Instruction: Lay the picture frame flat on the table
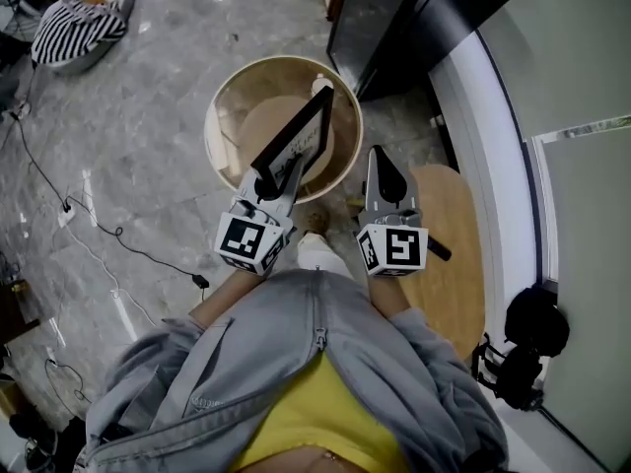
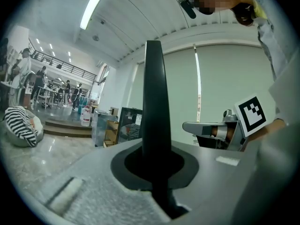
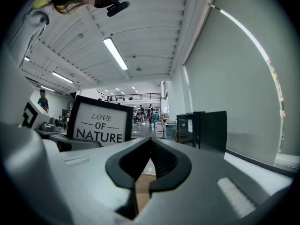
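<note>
Left tongs (image 1: 268, 186): clamped on the near end of the picture frame (image 1: 299, 142); black frame edge seen edge-on, running straight out from between the jaws in the left gripper view.
Right tongs (image 1: 379, 162): pressed together, nothing pinched; only a strip of brown surface visible through the slit in the right gripper view.
Frame location: ahead of the left tongs, raised over the round table (image 1: 219, 101); unable to tell contact with the table top, judged clear of it.
Frame long axis: in line with the left jaws, pointing away from the person and slightly toward the right tongs' side.
Frame face: printed side ("LOVE OF NATURE") turned toward the right tongs; back turned outward, to the left.
Key relation: frame standing on edge relative to the table top, table below and ahead of the left tongs; laying flat judged to call for a roll of the left wrist about the frame's long axis, plus a descent.
Nearer hand: left, gripping; right tongs just beside the frame, on its printed side, apart from it.
Arm pose: both forearms drawn in close to the torso, tongs side by side, both pitched upward, ceiling filling the top of both gripper views.
Right-side surroundings: wooden board (image 1: 454, 264) under the right tongs, black cabinet (image 1: 424, 18) ahead of them.
Risk, judged: single-end pinch, far end free to swing or to strike the table rim first.
</note>
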Demonstrator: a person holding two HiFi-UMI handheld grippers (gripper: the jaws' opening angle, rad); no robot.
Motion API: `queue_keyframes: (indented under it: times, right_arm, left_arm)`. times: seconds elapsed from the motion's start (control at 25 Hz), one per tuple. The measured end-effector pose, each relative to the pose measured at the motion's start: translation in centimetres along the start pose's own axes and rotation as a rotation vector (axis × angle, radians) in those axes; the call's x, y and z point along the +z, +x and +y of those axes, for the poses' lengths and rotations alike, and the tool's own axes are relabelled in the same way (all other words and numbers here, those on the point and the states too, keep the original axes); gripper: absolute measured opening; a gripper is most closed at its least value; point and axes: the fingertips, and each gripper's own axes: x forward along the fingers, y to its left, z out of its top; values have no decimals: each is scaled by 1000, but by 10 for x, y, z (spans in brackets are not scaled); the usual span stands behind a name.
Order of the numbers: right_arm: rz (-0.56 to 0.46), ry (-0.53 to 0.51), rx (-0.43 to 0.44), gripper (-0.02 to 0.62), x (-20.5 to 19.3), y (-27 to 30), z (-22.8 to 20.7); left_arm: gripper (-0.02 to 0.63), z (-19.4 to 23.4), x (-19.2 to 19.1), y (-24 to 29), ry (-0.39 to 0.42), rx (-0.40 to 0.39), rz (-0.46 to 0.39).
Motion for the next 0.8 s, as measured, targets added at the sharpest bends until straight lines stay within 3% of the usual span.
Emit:
queue_keyframes:
  times: [0.36,0.8]
  right_arm:
    - [64,15,63,2,-32,54,-36]
    - [173,59,103,2,-99,87,-27]
  left_arm:
    - [8,19,-20,71,-30,-17,50]
    - [8,45,-75,101,-94,-109,145]
